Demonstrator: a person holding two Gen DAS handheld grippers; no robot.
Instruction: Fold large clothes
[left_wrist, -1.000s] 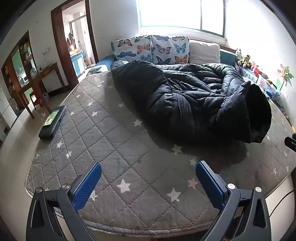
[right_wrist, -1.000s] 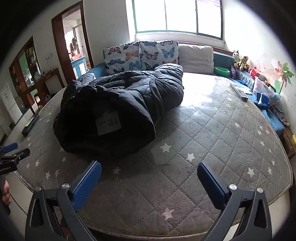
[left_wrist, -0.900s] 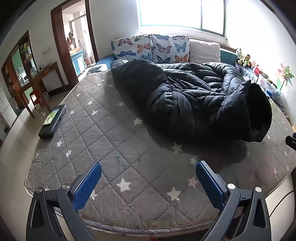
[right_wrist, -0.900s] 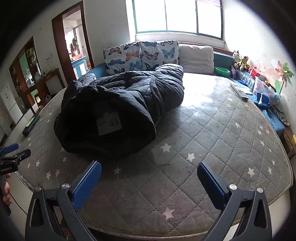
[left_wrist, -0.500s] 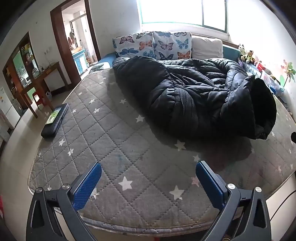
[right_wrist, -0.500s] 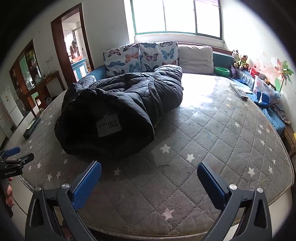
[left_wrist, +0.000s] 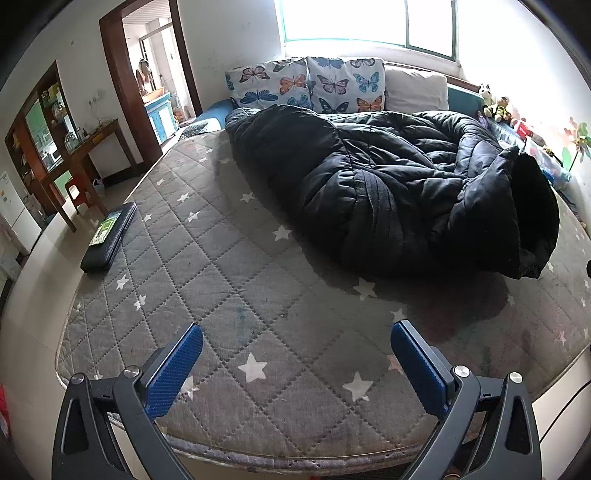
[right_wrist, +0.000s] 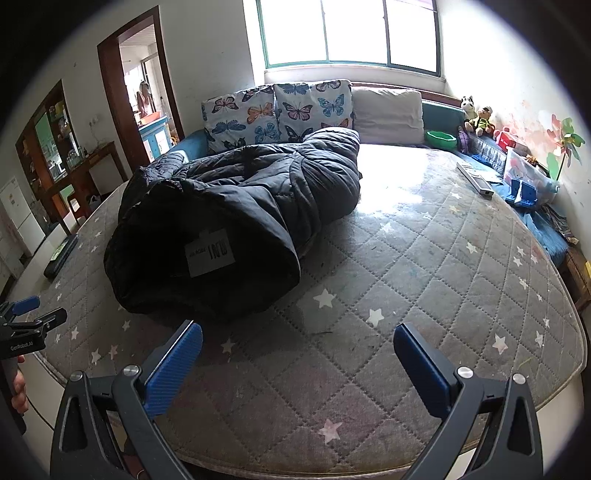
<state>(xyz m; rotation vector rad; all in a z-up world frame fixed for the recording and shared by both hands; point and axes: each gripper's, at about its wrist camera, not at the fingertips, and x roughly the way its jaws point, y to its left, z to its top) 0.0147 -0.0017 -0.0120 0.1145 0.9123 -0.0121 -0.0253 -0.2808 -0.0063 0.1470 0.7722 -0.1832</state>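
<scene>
A large black quilted puffer coat (left_wrist: 388, 184) lies crumpled on the grey star-patterned mattress (left_wrist: 221, 277). In the right wrist view the coat (right_wrist: 258, 206) sits left of centre, its hood opening toward me, with a white label (right_wrist: 209, 252) inside. My left gripper (left_wrist: 295, 362) is open and empty, above the mattress's near edge, short of the coat. My right gripper (right_wrist: 297, 360) is open and empty, just in front of the hood. The left gripper also shows at the left edge of the right wrist view (right_wrist: 26, 317).
A black flat case (left_wrist: 109, 236) lies at the mattress's left edge. Butterfly pillows (left_wrist: 306, 85) and a plain pillow (left_wrist: 415, 88) stand at the head. A remote (right_wrist: 474, 179), blue clips (right_wrist: 522, 192) and toys (right_wrist: 478, 114) line the right side. A wooden desk (left_wrist: 85, 155) stands left.
Both grippers have drifted slightly closer to the mattress and coat. The coat has not moved and both grippers stay open.
</scene>
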